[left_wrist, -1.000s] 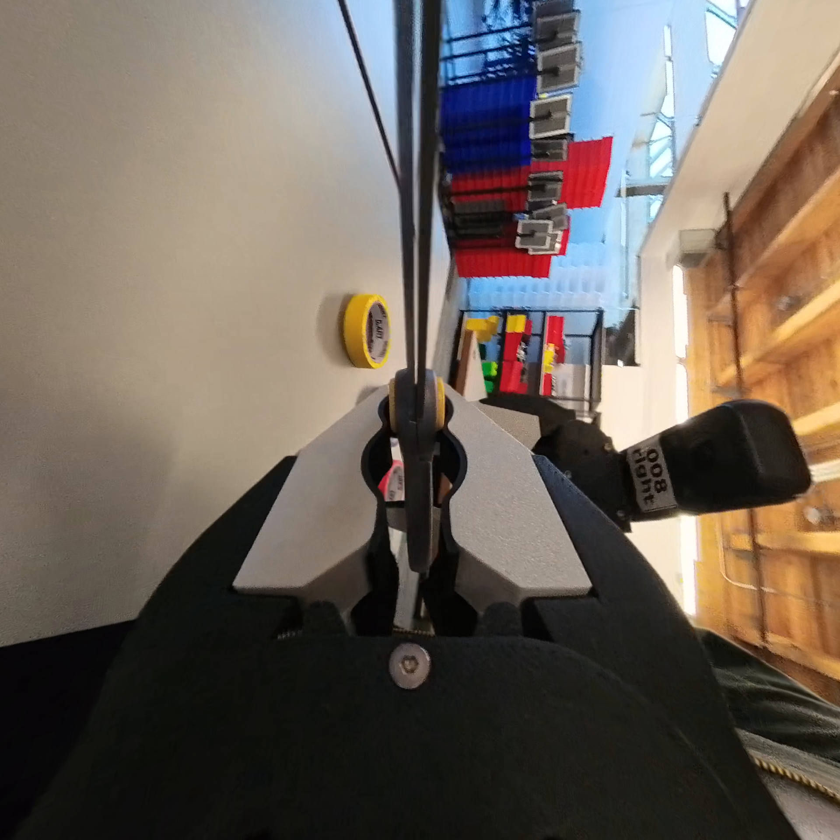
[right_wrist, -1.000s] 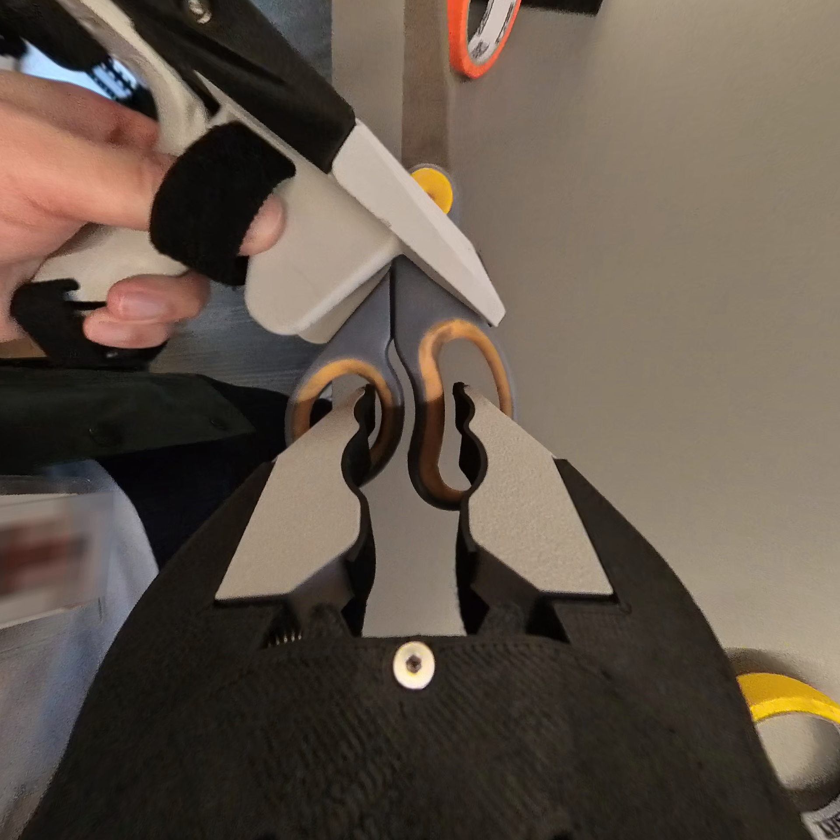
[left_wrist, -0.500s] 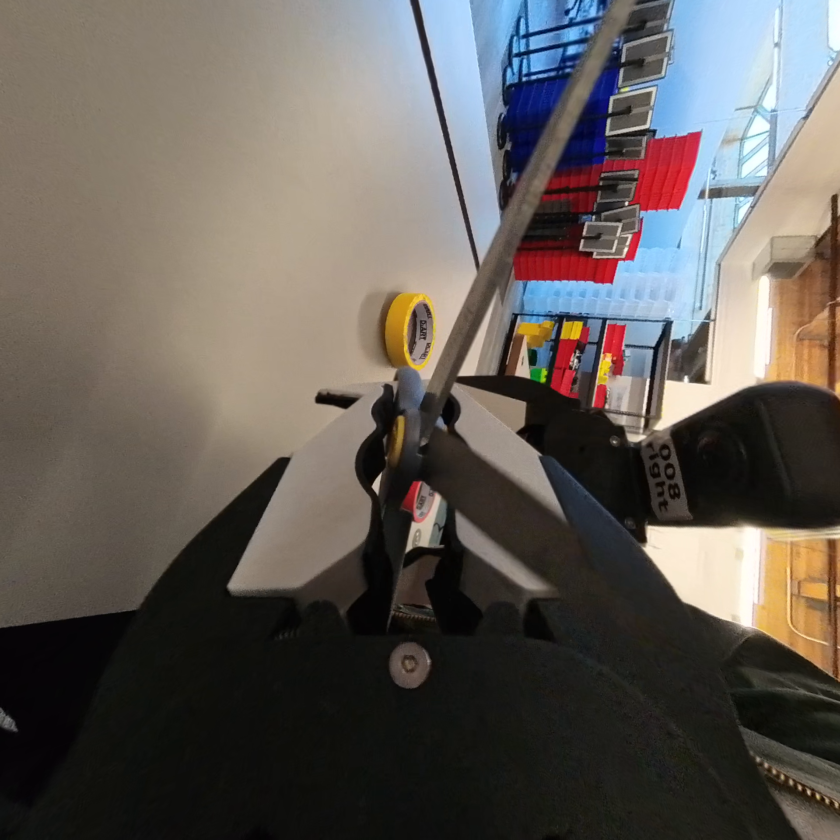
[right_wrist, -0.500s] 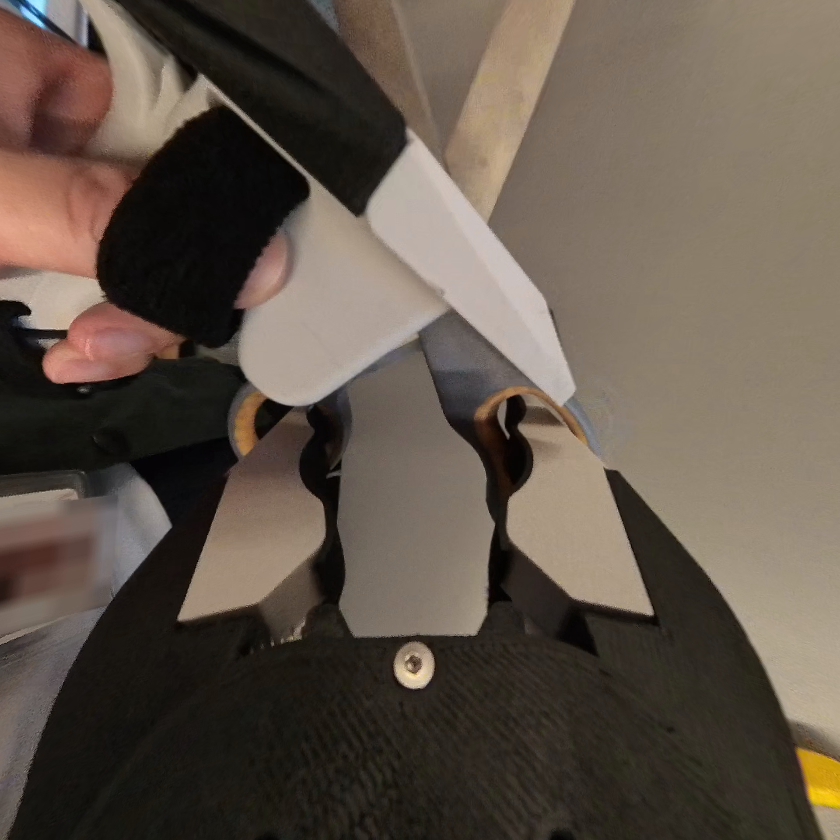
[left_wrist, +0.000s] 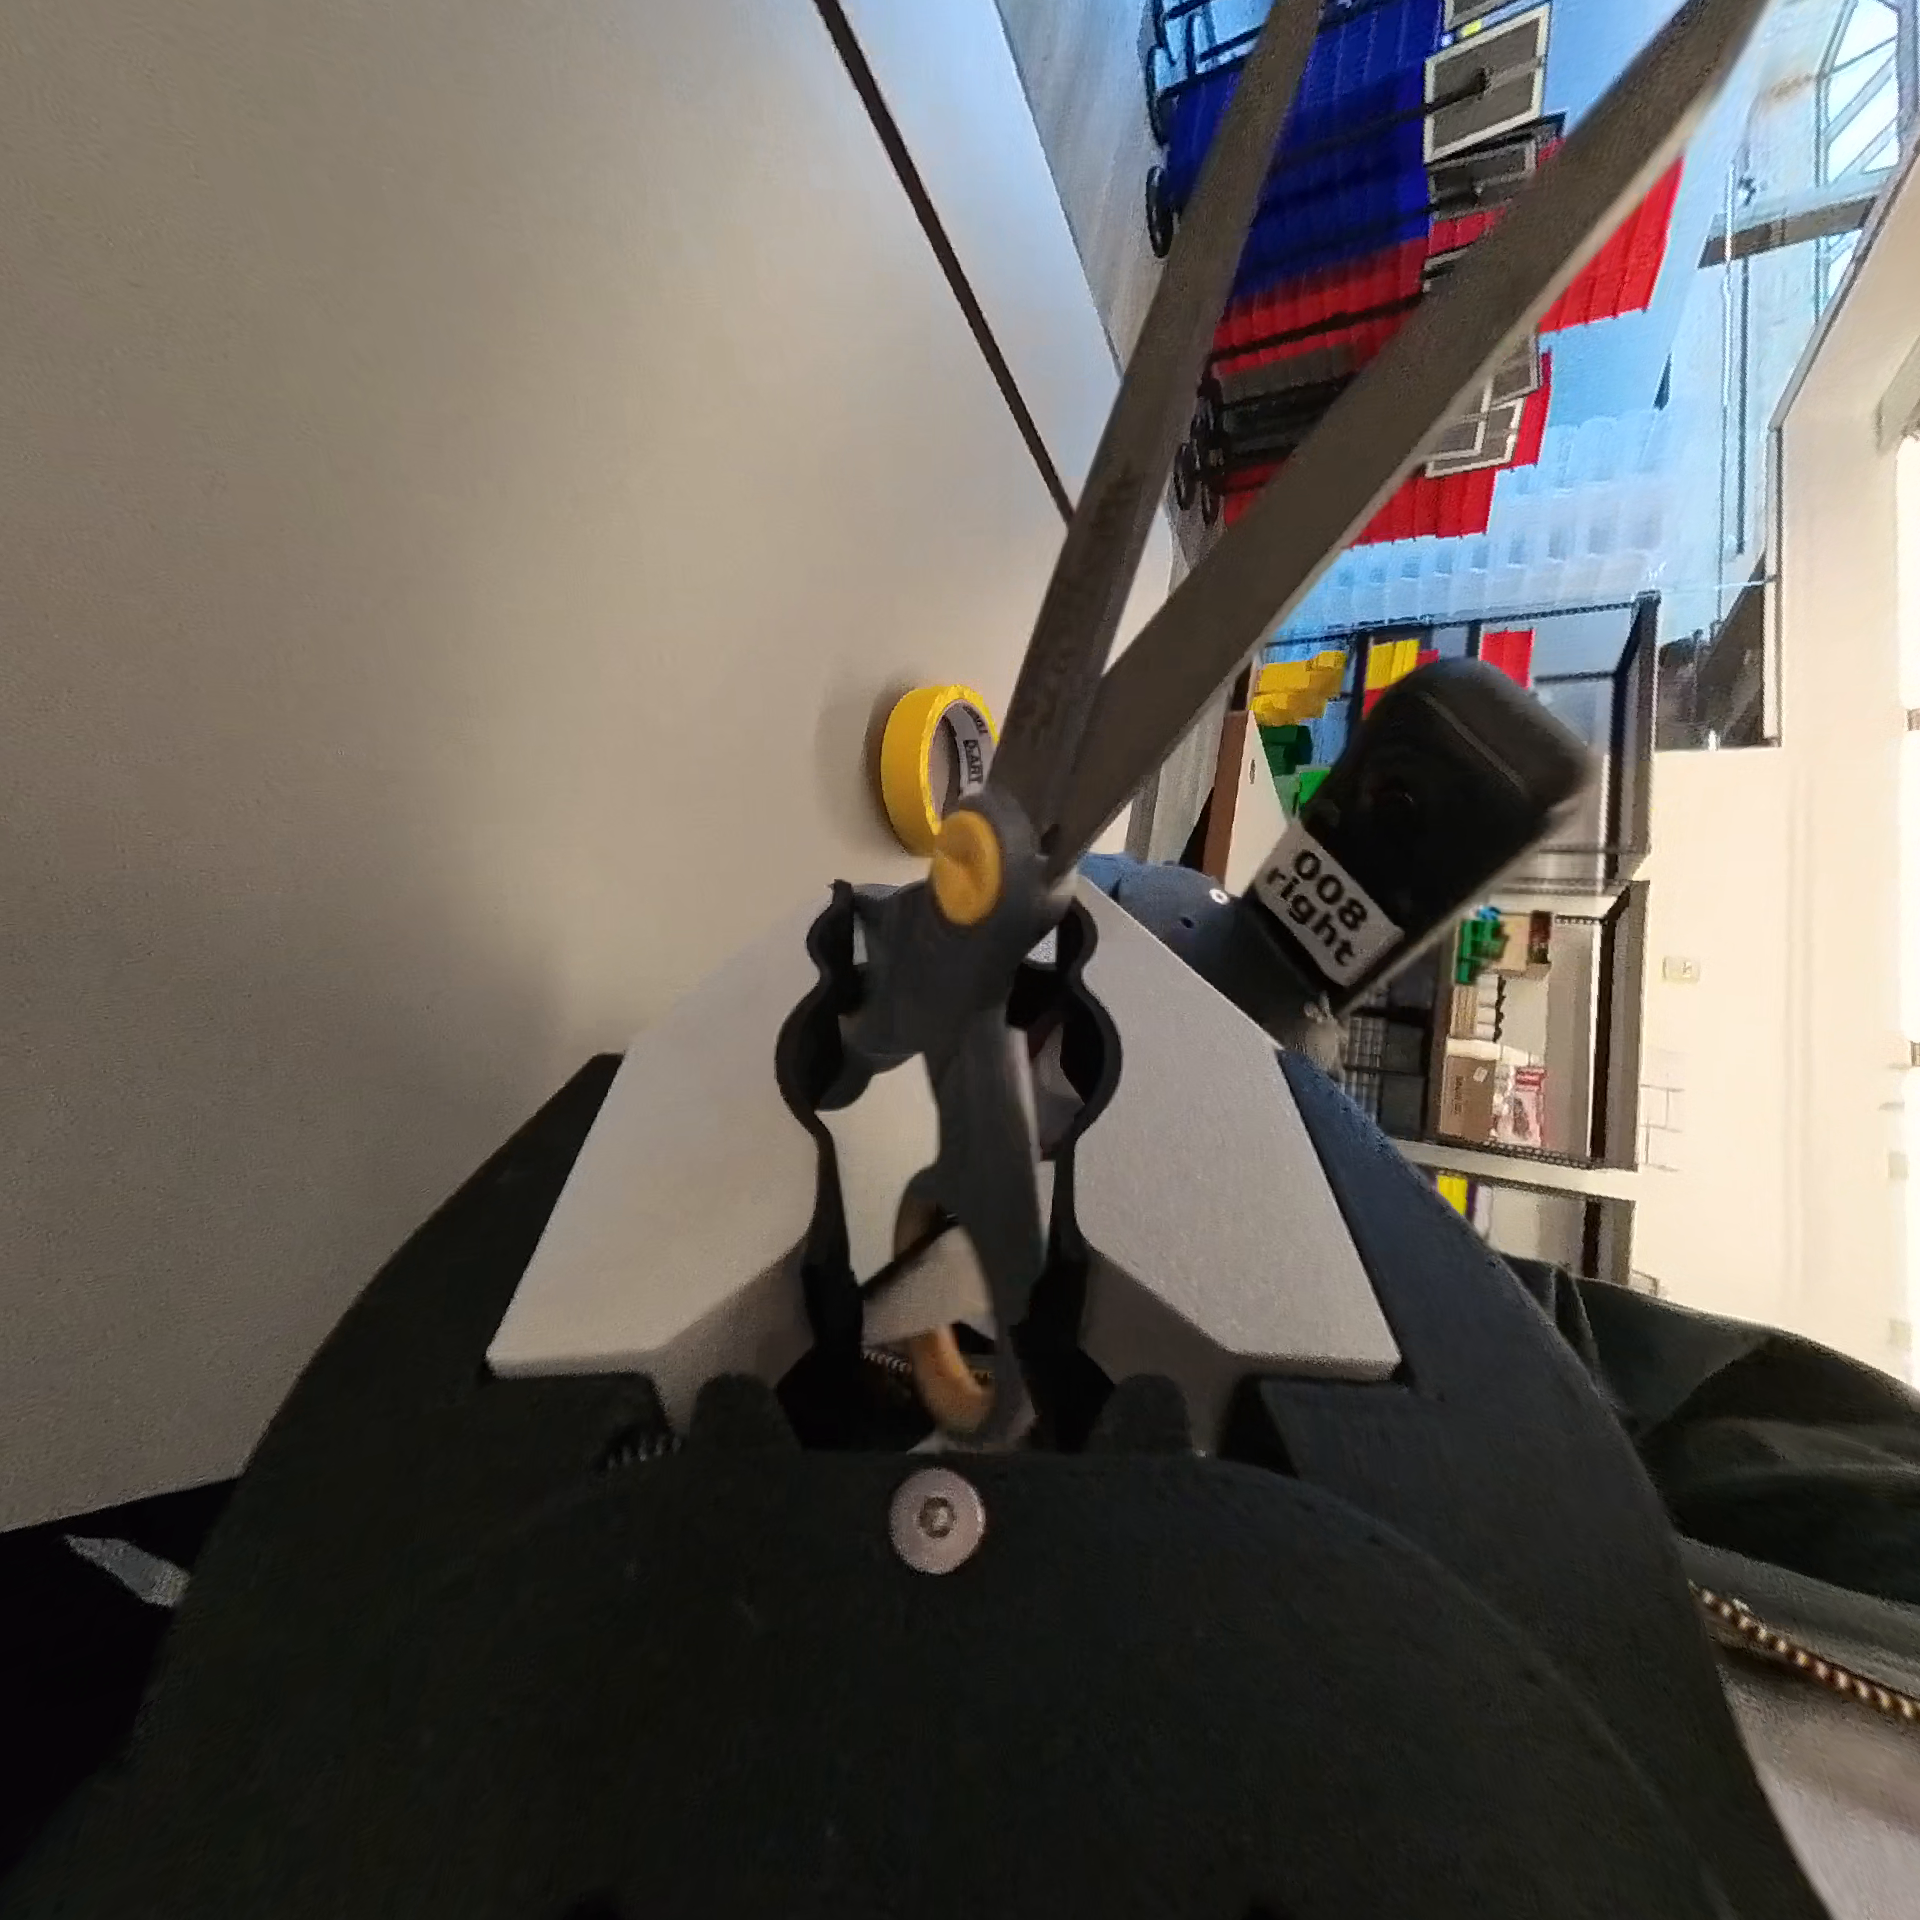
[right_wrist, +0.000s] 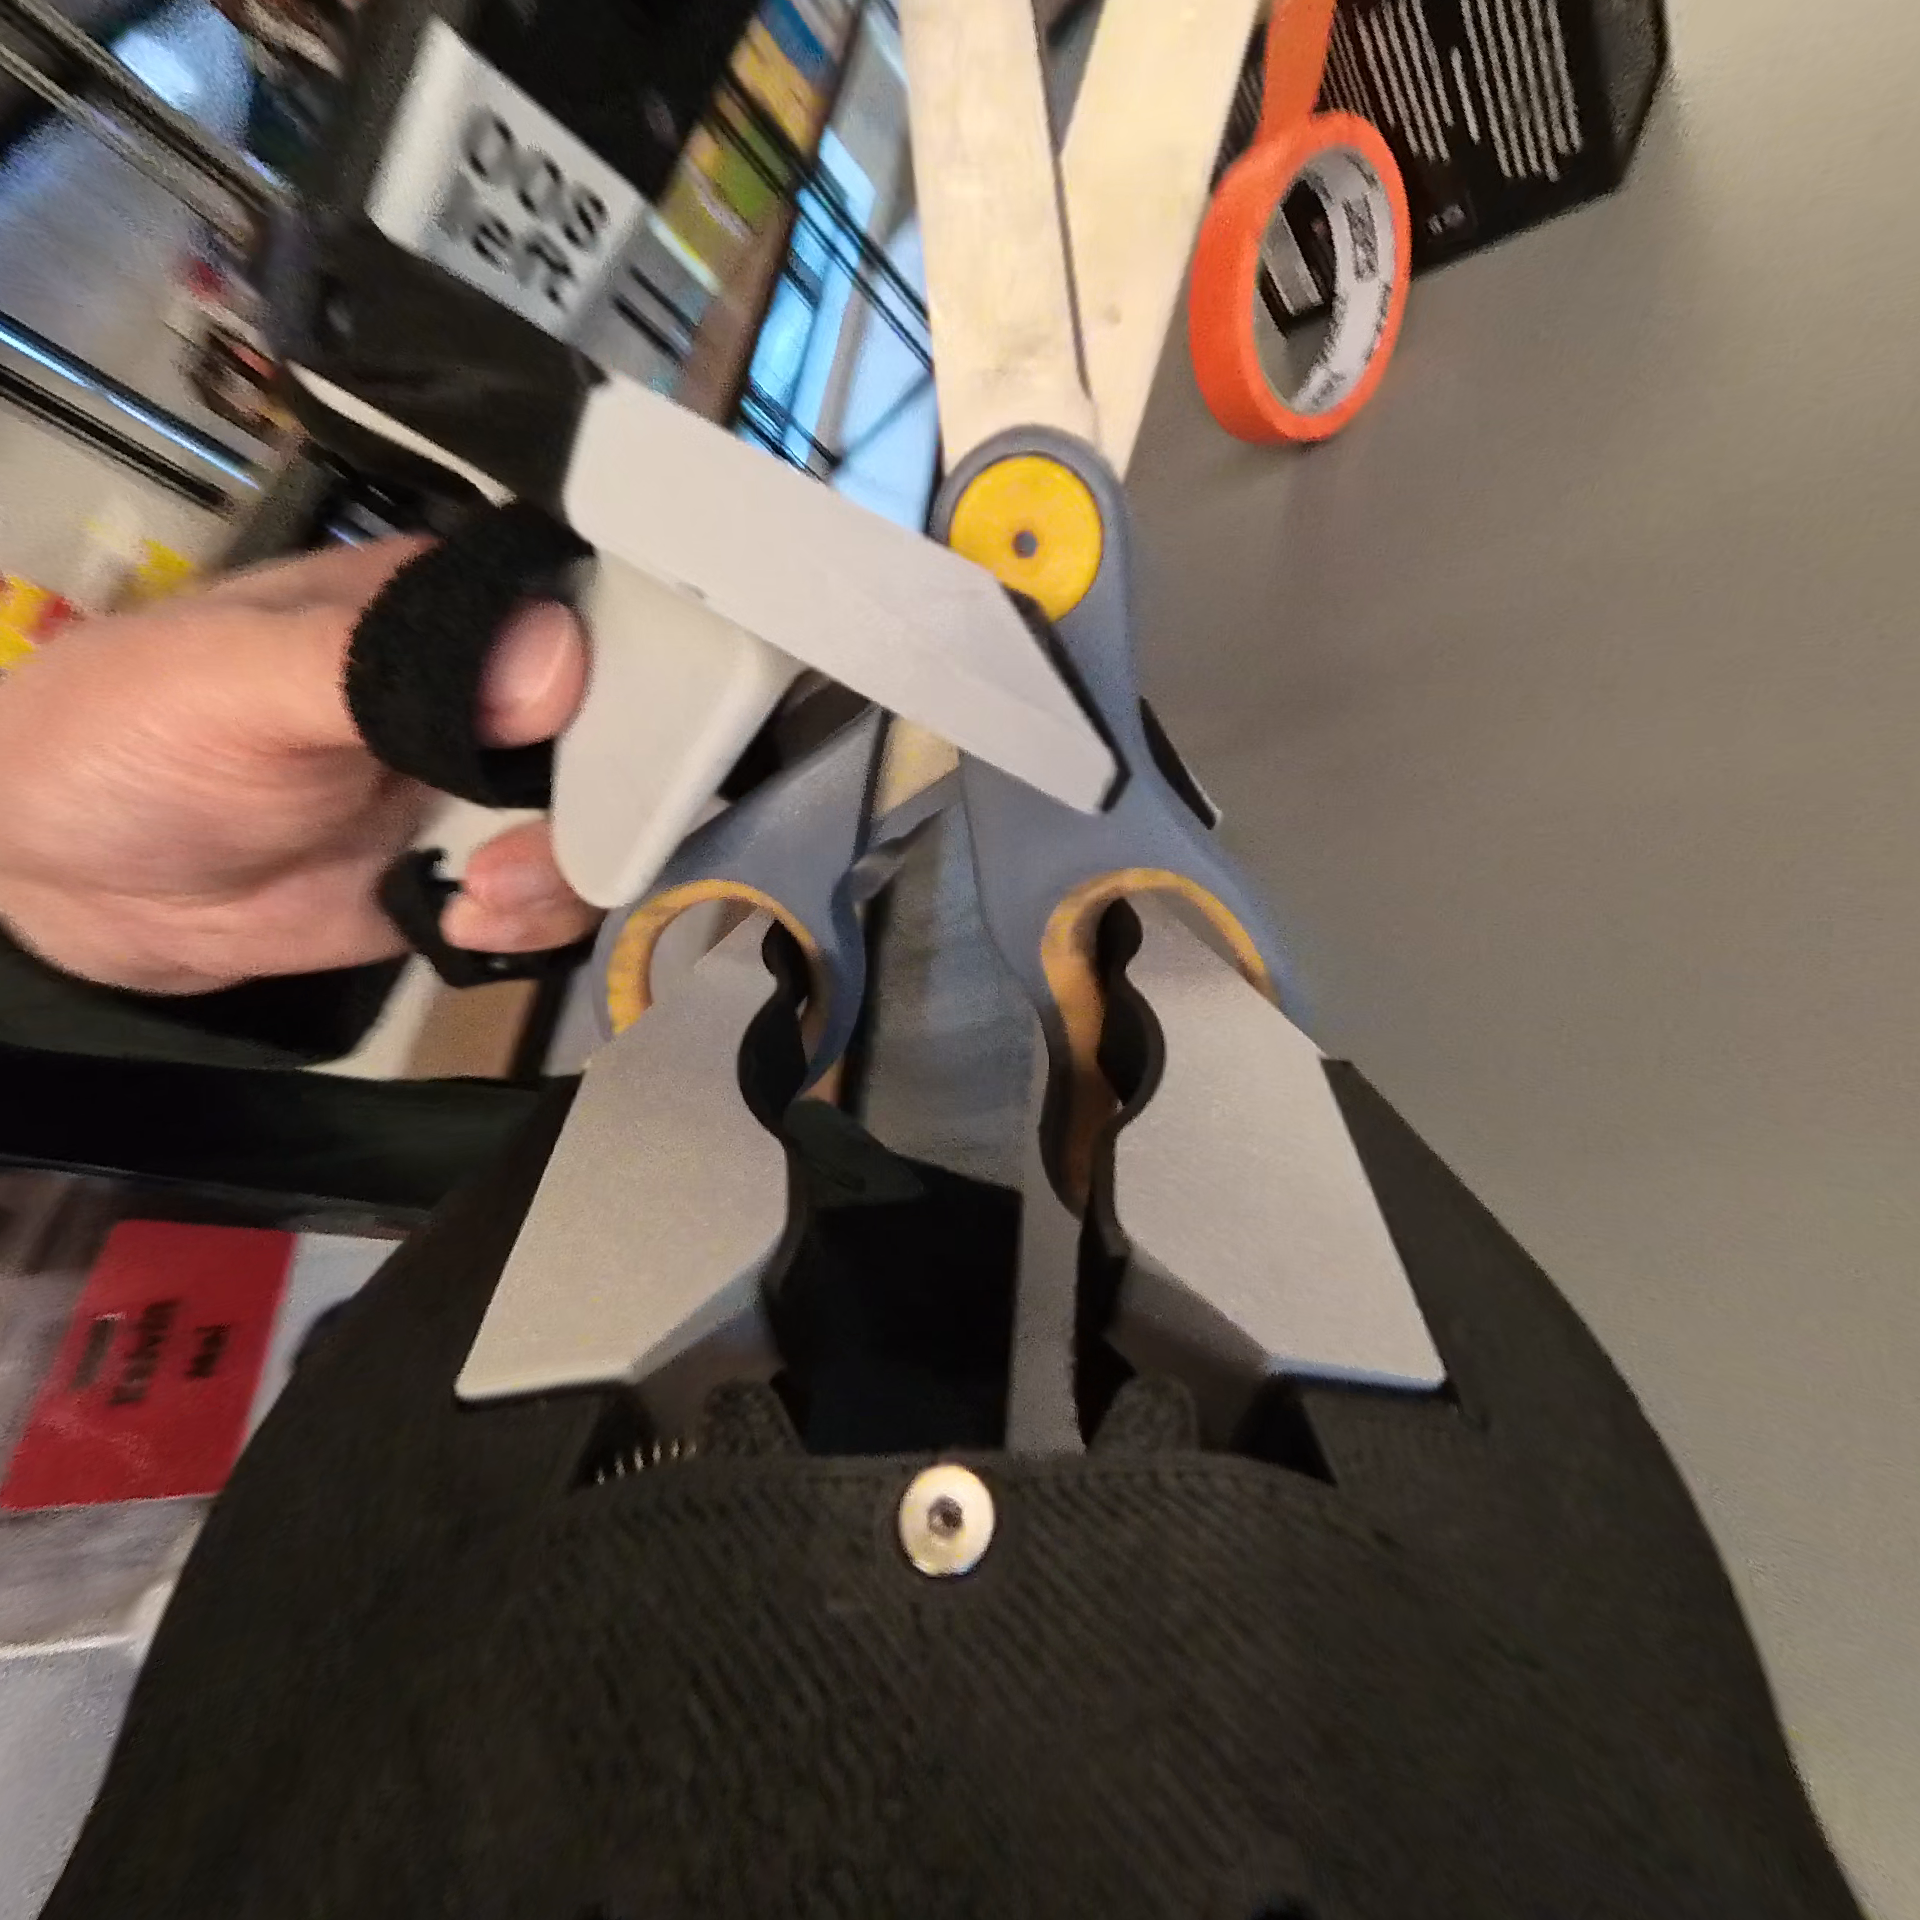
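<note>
A pair of grey scissors (left_wrist: 966, 1039) with a yellow pivot is held above the pale worktop (left_wrist: 416, 623). The left tongs (left_wrist: 956, 925) are closed narrowly on the grey shank just below the pivot, in the middle of the left wrist view. In the right wrist view, the two fingers of the right tongs (right_wrist: 945, 935) are put inside the two handle loops and are spread apart, and the blades are parted toward the upper edge. A hand (right_wrist: 208, 779) is seen at middle left. A yellow tape roll (left_wrist: 914, 769) lies behind the pivot, and an orange tape roll (right_wrist: 1299, 281) is seen at upper right, just beside a black box (right_wrist: 1507, 104).
</note>
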